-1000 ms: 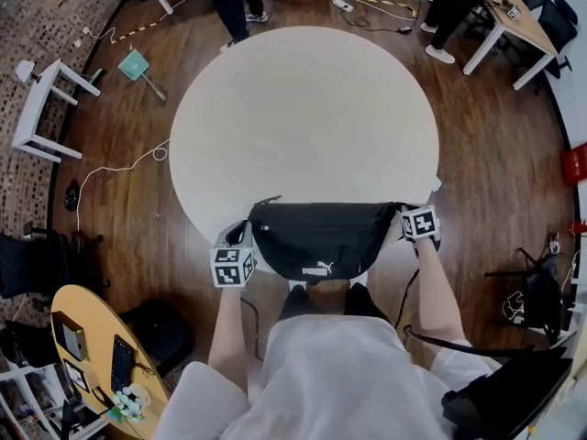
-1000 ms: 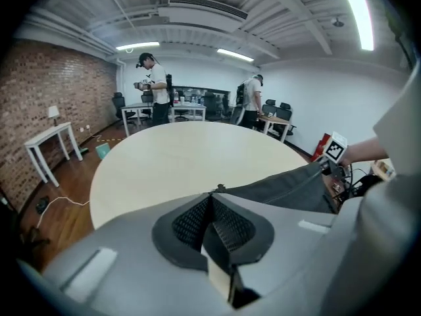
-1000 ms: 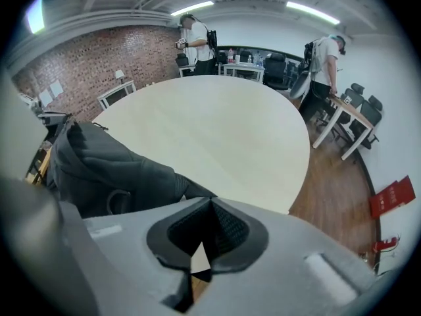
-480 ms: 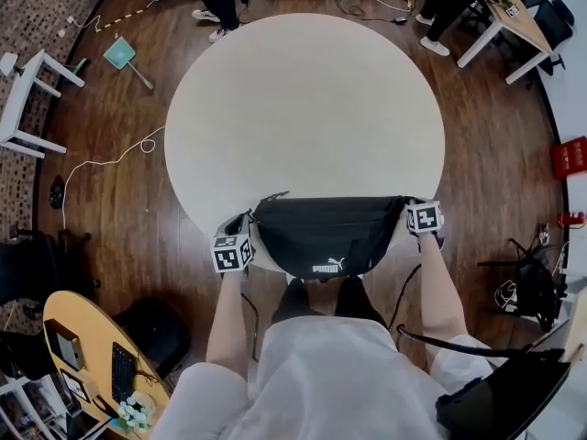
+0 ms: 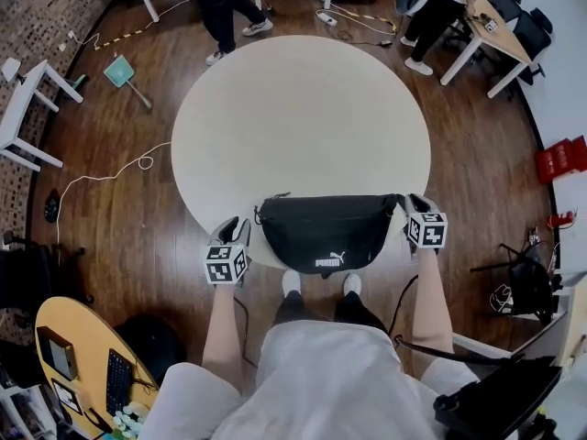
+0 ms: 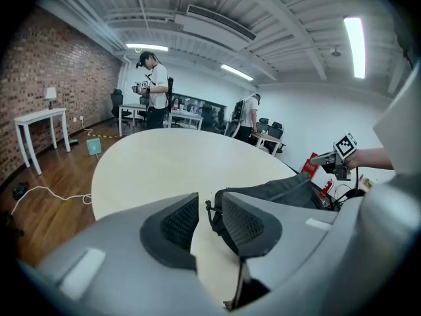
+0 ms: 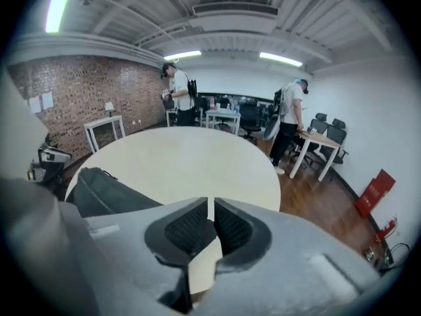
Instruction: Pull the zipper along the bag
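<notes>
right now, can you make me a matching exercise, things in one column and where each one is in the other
1 black waist bag
2 left gripper
3 right gripper
4 teal dustpan

a on the wooden floor
b at the bag's right end
c on the round table's near edge
d at the bag's left end

Pairs: 1-c, 2-d, 3-b, 4-a. The left gripper's fingers are opening, with the zipper pull between them.

PUMA on bag (image 5: 327,232) (white print)
</notes>
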Demonstrator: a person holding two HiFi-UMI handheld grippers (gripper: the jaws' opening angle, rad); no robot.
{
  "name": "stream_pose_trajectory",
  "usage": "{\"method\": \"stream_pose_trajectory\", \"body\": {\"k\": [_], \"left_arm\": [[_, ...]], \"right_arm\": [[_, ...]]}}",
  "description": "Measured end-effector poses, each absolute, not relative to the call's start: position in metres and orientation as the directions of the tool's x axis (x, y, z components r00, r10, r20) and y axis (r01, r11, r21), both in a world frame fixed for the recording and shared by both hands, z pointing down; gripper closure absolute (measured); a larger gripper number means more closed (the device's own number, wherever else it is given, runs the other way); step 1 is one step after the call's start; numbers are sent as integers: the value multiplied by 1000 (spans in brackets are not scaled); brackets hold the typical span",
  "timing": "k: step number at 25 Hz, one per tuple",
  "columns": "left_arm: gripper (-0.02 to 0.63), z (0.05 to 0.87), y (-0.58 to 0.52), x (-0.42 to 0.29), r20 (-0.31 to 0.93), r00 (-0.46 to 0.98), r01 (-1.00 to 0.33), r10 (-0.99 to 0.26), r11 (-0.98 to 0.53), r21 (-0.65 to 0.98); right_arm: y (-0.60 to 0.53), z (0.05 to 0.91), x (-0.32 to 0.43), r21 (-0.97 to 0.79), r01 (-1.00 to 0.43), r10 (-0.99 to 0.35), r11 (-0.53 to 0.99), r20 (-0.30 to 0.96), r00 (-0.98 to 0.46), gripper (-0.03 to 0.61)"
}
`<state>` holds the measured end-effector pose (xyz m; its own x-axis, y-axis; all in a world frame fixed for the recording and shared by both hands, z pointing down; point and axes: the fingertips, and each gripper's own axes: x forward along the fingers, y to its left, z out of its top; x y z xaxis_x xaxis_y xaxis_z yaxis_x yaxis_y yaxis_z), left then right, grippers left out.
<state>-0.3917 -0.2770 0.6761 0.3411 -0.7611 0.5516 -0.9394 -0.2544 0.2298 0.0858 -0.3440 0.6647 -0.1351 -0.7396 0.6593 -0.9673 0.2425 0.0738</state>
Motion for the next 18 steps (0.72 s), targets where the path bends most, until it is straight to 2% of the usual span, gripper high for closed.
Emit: {"method": "stream_pose_trajectory", "body": {"k": [5, 13, 18], "left_arm": [[591, 606, -237, -358, 429, 355, -935, -831, -312, 170], [597, 525, -105, -227, 248, 423, -906, -871, -409, 110], [597, 480, 18, -117, 189, 424, -904, -886, -427, 25]], "right_arm": [[-281, 589, 52, 40, -952, -831, 303, 501, -243, 586], [-118, 511, 31, 23, -866, -841, 499, 253, -478, 586], [9, 471, 76, -8, -851, -839, 524, 166, -518, 588]]}}
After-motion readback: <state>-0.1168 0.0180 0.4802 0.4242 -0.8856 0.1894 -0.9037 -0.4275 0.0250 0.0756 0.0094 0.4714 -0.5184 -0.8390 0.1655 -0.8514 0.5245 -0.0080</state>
